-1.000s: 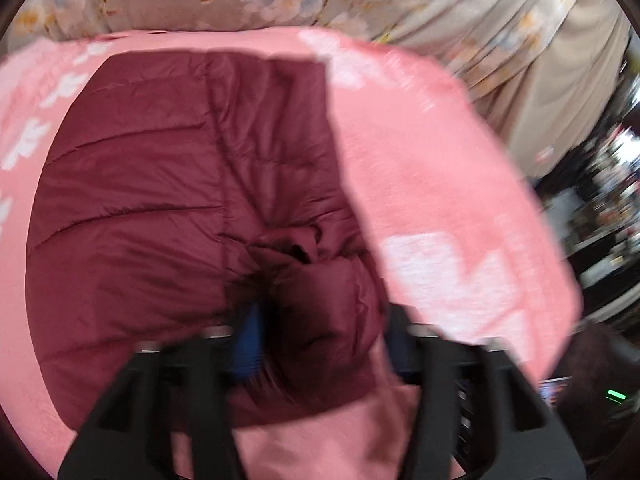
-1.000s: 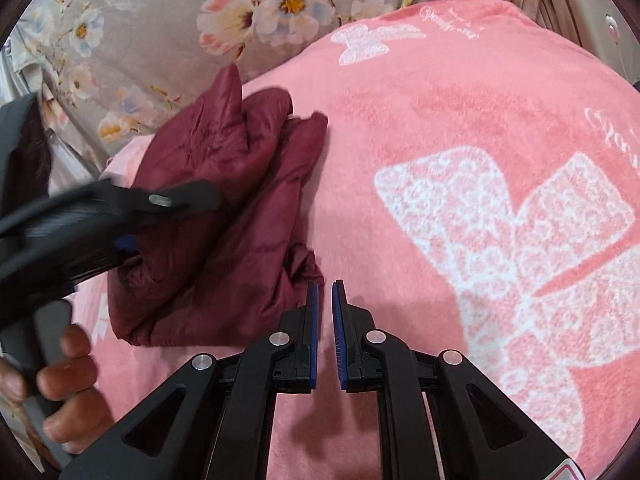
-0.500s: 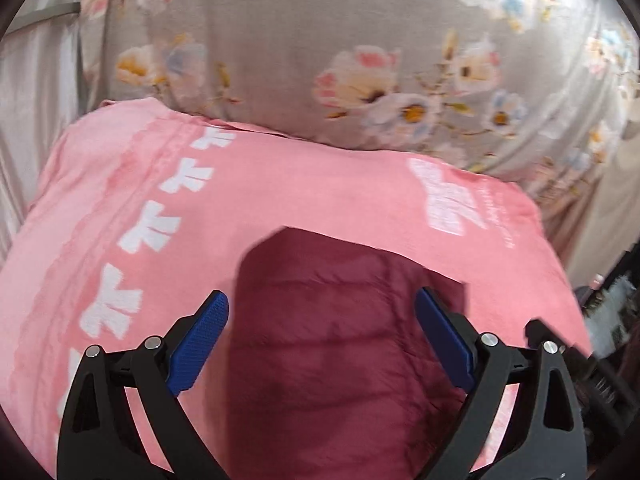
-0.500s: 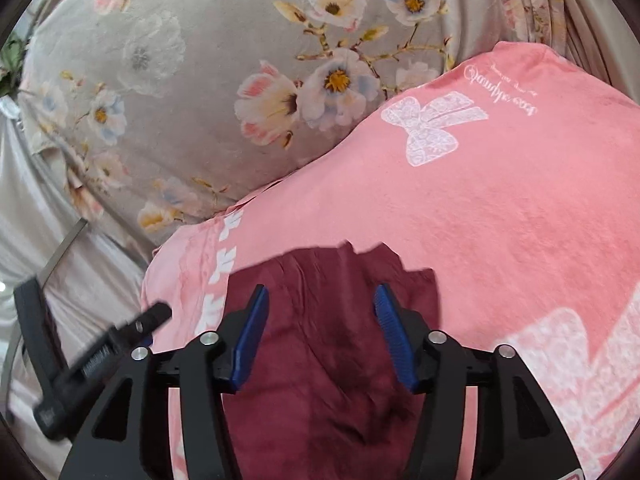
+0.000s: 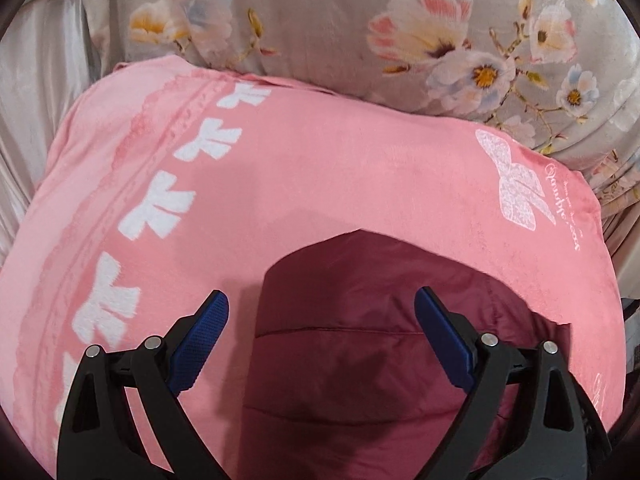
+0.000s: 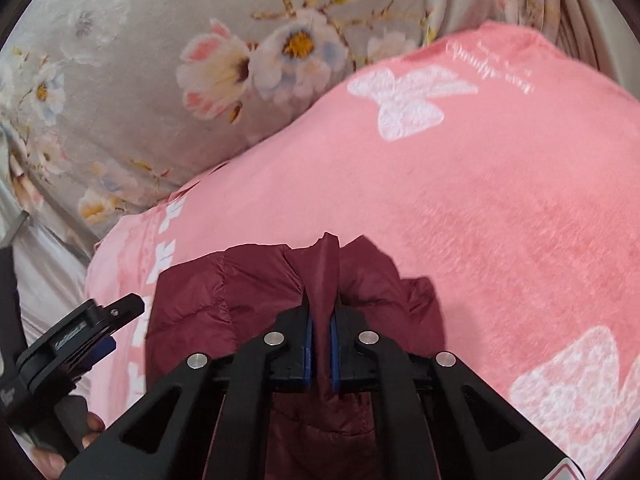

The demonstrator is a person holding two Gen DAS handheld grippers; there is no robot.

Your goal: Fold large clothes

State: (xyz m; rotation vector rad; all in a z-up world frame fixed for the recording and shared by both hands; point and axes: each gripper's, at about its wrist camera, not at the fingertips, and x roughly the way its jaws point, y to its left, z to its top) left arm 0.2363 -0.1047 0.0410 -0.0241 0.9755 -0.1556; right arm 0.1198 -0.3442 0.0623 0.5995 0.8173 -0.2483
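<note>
- Maroon quilted jacket (image 6: 248, 304) lies on a pink blanket (image 6: 500, 208); it sits directly under and ahead of both sets of fingers, already gathered into a compact bundle.
- Right gripper (image 6: 322, 332): the jaws have just been closing and now pinch a raised ridge of jacket fabric, which stands up between the blue pads and pokes out past the fingertips.
- Left gripper (image 5: 320, 332): spread wide, holding nothing. The jacket's near edge lies between and below its fingers (image 5: 440, 332), not touched by either pad.
- Step in hand, as judged: taking a fresh hold on the jacket for a further fold.
- Next move calls for the left gripper to drop onto the fabric edge between its fingers and close, so both hands can lift and lay the layer over evenly.
- A floral cloth (image 5: 360, 12) lies beyond the fingertips, clear of the work.
</note>
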